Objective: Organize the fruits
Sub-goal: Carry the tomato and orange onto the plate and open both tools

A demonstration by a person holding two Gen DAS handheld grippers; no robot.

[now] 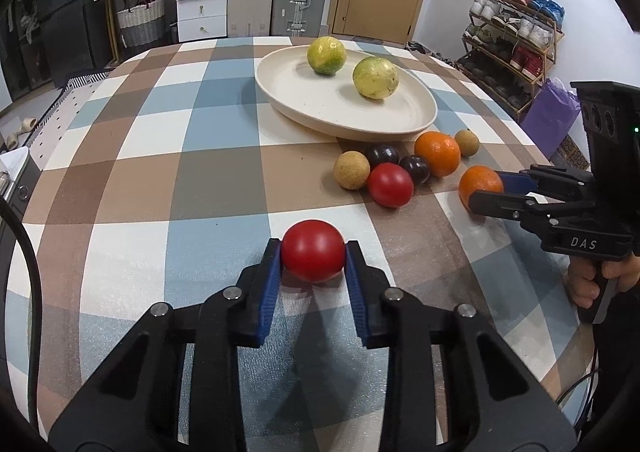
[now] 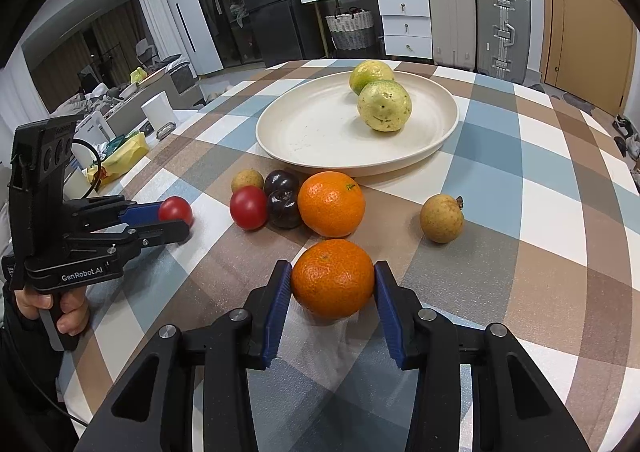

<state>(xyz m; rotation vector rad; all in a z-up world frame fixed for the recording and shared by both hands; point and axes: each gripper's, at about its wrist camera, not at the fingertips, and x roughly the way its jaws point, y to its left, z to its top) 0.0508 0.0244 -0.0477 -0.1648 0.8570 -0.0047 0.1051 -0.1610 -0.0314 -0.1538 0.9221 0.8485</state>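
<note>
Now the left gripper (image 1: 313,252) clamps its blue pads on a round glossy red tomato (image 1: 313,250), well short of the shallow cream plate (image 1: 288,92) on the checked tablecloth (image 1: 160,156). Nearer that plate's front rim, the right gripper (image 2: 333,278) squeezes a dimpled orange tangerine (image 2: 333,278). Two yellow-green citrus fruits (image 1: 375,77) sit on the plate.

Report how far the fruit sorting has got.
Done: two yellow-green citrus fruits lie on the cream plate.
In hand: the left gripper is shut on a red tomato; the right gripper is shut on an orange, both still at the tablecloth.
Left: another orange, a tomato, two dark plums and two tan fruits.
</note>
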